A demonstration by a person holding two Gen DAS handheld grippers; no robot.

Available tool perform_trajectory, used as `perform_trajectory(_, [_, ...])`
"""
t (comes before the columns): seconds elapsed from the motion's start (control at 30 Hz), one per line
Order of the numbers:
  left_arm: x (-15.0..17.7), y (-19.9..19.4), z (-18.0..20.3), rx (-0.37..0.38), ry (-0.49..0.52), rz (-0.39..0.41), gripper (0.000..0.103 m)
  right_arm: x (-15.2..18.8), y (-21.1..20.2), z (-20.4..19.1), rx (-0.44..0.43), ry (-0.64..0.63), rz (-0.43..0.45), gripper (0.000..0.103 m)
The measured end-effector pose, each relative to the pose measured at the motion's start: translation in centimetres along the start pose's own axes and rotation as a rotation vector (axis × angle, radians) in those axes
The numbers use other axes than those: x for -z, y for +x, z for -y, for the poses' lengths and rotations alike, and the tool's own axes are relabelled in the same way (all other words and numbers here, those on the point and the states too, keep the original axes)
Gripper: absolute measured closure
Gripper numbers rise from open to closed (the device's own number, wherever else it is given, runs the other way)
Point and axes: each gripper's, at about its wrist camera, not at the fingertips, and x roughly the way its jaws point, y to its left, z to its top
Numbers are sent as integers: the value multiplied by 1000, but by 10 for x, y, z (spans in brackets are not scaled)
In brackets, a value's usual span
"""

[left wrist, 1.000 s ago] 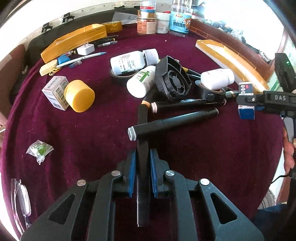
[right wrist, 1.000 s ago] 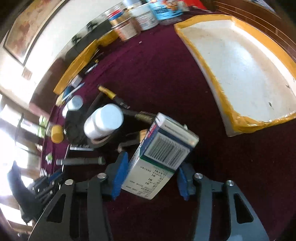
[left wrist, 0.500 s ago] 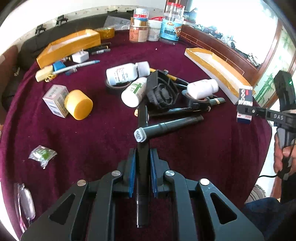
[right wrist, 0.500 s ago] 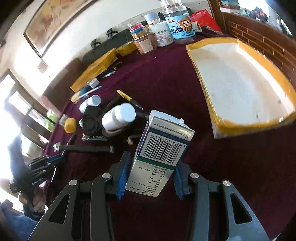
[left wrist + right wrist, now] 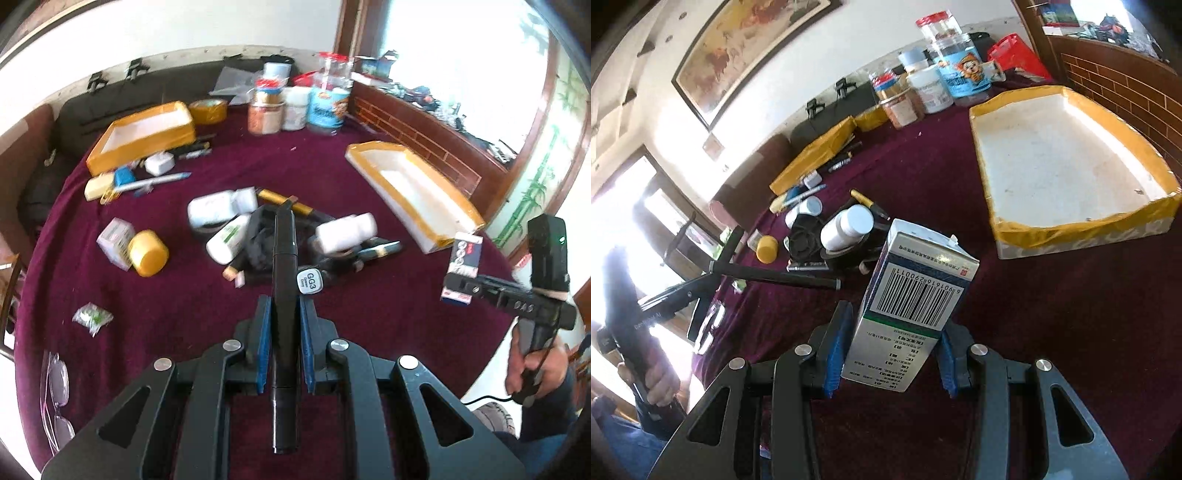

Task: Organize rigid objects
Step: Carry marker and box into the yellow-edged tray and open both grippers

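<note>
- A long black cylindrical marker pen [image 5: 283,295] sat clamped between blue pads, raised above the maroon velvet tablecloth [image 5: 184,295] and pointing away from the camera.
- A second black marker with a grey end cap printed "GG3" [image 5: 311,282] crossed just behind the first one.
- A white cardboard medicine box with a barcode and a blue-green band [image 5: 912,302] stood tilted between blue pads, off the tablecloth.
- Two white plastic pill bottles [image 5: 221,210] lay on their sides mid-tablecloth, and a third [image 5: 347,230] lay to their right.
- A black square cooling fan [image 5: 260,236] lay among those bottles.
- A yellow round plastic cap [image 5: 149,253] lay left of the bottles, touching a small pale carton [image 5: 115,236].
</note>
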Motion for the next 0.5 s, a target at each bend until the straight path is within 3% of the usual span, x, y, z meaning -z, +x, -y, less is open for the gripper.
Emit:
perform_trajectory(0.3, [-54, -16, 74, 102, 94, 43, 91, -37, -53, 19, 32, -16, 105, 65])
perform_trajectory(0.5, [-95, 19, 109, 124, 136, 41, 91, -78, -54, 31, 99, -43, 117, 65])
